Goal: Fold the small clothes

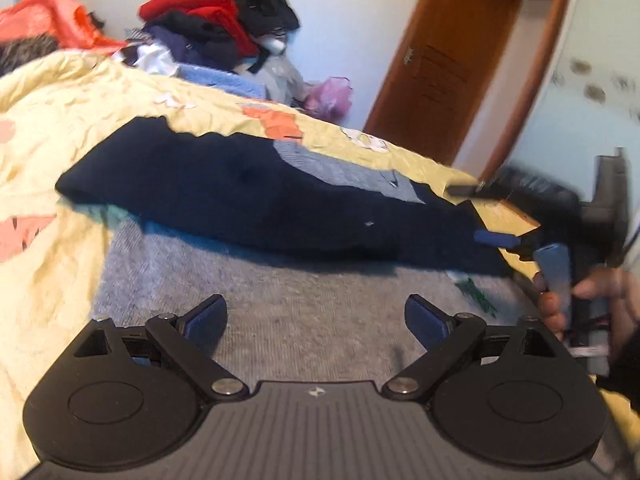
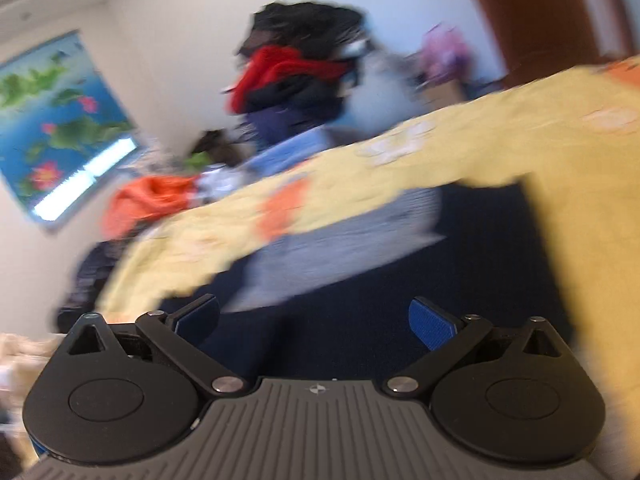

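Observation:
A navy garment (image 1: 224, 200) with a grey striped panel (image 1: 340, 172) lies flat on the yellow bedspread (image 1: 60, 120). Grey knit cloth (image 1: 280, 300) spreads in front of it. My left gripper (image 1: 316, 320) hovers open just above that cloth, holding nothing. In the left wrist view my right gripper (image 1: 524, 252) appears at the garment's right end, held by a hand (image 1: 600, 288), with its blue pads apart. The blurred right wrist view shows the right gripper (image 2: 316, 320) open over the navy garment (image 2: 480, 260), near the grey panel (image 2: 340, 240).
A tall heap of red, black and navy clothes (image 1: 216, 20) stands beyond the bed, with orange cloth (image 1: 52, 20) to its left. A pink bag (image 1: 328, 96) and a wooden door (image 1: 452, 60) are at the far right. A flower picture (image 2: 52, 120) hangs on the wall.

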Action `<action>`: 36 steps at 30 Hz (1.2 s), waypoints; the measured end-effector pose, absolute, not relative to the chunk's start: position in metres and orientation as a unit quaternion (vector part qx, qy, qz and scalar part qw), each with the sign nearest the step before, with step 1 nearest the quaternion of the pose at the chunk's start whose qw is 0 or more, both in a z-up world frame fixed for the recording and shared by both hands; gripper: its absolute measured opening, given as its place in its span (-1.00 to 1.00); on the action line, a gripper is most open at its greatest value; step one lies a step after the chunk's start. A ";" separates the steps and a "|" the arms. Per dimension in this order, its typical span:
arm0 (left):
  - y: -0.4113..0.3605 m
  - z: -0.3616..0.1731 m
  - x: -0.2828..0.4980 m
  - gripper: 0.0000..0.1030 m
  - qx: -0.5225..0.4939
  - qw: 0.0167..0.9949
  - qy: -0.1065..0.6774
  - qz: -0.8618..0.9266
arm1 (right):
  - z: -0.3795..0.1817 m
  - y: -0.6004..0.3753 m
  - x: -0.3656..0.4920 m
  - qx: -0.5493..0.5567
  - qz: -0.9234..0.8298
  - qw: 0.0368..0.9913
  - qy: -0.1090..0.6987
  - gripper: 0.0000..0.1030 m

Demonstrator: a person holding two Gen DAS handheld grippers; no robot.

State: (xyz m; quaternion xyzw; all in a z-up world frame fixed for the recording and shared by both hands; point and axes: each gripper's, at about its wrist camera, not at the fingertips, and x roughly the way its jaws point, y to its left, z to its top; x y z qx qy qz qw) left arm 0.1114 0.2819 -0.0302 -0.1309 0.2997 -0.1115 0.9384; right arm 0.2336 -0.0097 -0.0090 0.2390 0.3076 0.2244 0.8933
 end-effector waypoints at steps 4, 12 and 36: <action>0.280 -0.029 0.110 0.94 -0.128 0.939 0.299 -0.115 | -0.016 0.033 0.256 0.212 0.245 0.864 0.384 0.59; 0.281 -0.032 0.114 0.94 -0.131 0.938 0.299 -0.117 | -0.021 0.063 0.253 0.160 0.231 0.871 0.403 0.40; 0.284 -0.033 0.114 0.94 -0.142 0.937 0.297 -0.120 | -0.023 0.061 0.260 0.163 0.234 0.870 0.403 -0.40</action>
